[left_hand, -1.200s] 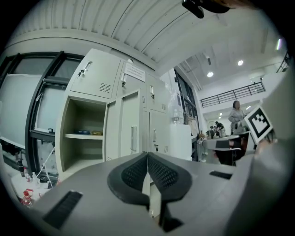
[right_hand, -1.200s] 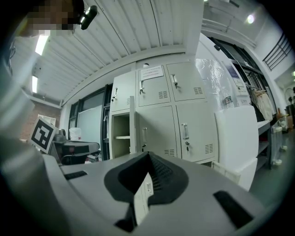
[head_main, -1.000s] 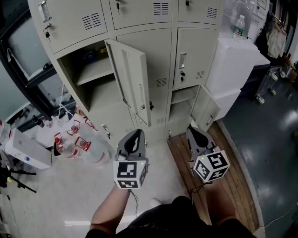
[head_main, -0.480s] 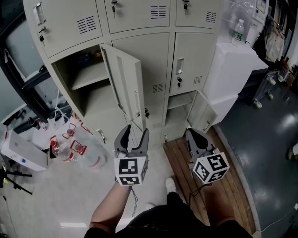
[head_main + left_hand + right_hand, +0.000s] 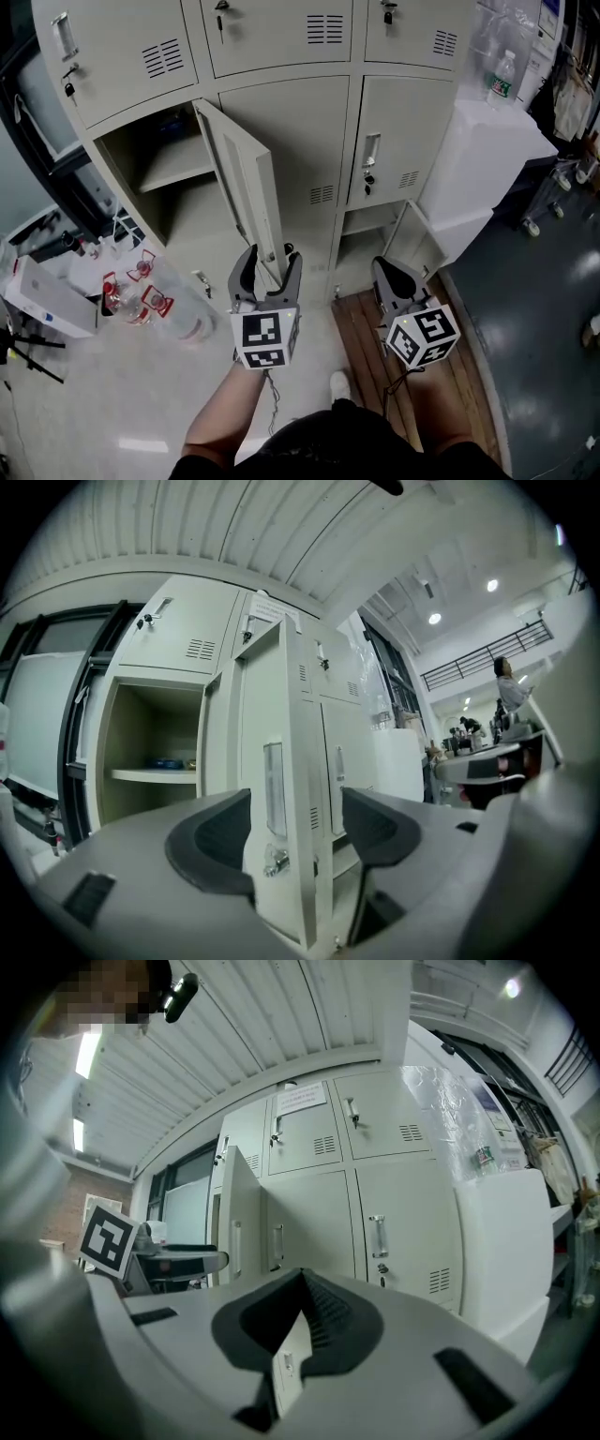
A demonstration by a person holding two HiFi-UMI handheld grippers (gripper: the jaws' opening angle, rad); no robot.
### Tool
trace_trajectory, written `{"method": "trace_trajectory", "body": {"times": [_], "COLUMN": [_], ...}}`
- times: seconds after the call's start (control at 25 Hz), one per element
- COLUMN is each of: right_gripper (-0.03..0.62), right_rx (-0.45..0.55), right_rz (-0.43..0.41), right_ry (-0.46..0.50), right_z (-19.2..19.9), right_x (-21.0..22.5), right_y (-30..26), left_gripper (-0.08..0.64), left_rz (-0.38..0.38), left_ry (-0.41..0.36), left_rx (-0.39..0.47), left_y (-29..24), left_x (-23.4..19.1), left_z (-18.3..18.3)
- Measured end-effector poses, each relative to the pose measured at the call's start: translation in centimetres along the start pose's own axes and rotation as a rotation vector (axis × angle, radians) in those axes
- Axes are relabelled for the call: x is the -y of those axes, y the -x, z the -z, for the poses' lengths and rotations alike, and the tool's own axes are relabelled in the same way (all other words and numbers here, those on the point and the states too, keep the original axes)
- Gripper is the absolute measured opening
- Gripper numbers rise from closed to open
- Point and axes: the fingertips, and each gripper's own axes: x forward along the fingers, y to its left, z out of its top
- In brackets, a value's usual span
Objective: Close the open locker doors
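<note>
Spread wide, the left hand-held gripper (image 5: 269, 267) has the free edge of the tall beige metal locker door (image 5: 239, 173) standing between its jaws, which have just been opening; in the left gripper view the hand-held gripper (image 5: 291, 832) has a dark pad on each side of the door (image 5: 281, 714) with its recessed handle and latch, and neither pad seems to press on the panel, though the wide-angle view makes that hard to be sure of. That door swings out from the middle row of the beige metal locker bank (image 5: 281, 37), leaving a compartment with a shelf (image 5: 169, 169) exposed to its left. To the right, the right hand-held gripper (image 5: 389, 272) has its jaws pressed together with nothing held, and in its own view (image 5: 300, 1330) a small lower locker door (image 5: 292, 1365) shows just beyond the closed tips. In the head view this small door (image 5: 410, 246) hangs ajar at the bottom right of the bank, above brown wooden floor boards (image 5: 361, 342). A shrink-wrapped pack of clear plastic water bottles (image 5: 155, 300) lies on the pale floor to the left, and a clear plastic bottle with a green label (image 5: 503, 75) stands on a white cabinet (image 5: 487, 159) beside the lockers.
</note>
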Motion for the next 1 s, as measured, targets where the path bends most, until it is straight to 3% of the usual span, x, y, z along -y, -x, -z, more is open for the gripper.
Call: {"method": "trace_trajectory", "body": {"times": [0.52,1.0], "right_gripper": [0.000,0.000], "right_rx": [-0.015,-0.035], "right_rz": [-0.118,-0.230], "right_ry": [0.006,0.000], "right_z": [0.3,1.2], "right_x": [2.1,0.9], "right_y": [-5.3,-8.5], "left_gripper": [0.285,0.190], "left_rz": [-0.125,-0.181], "left_ry": [0.011,0.008], "left_rx": [0.009,0.013], "left_y": [-2.9,-1.7], "left_x": [-1.7,-2.3], "left_z": [0.1,0.0]}}
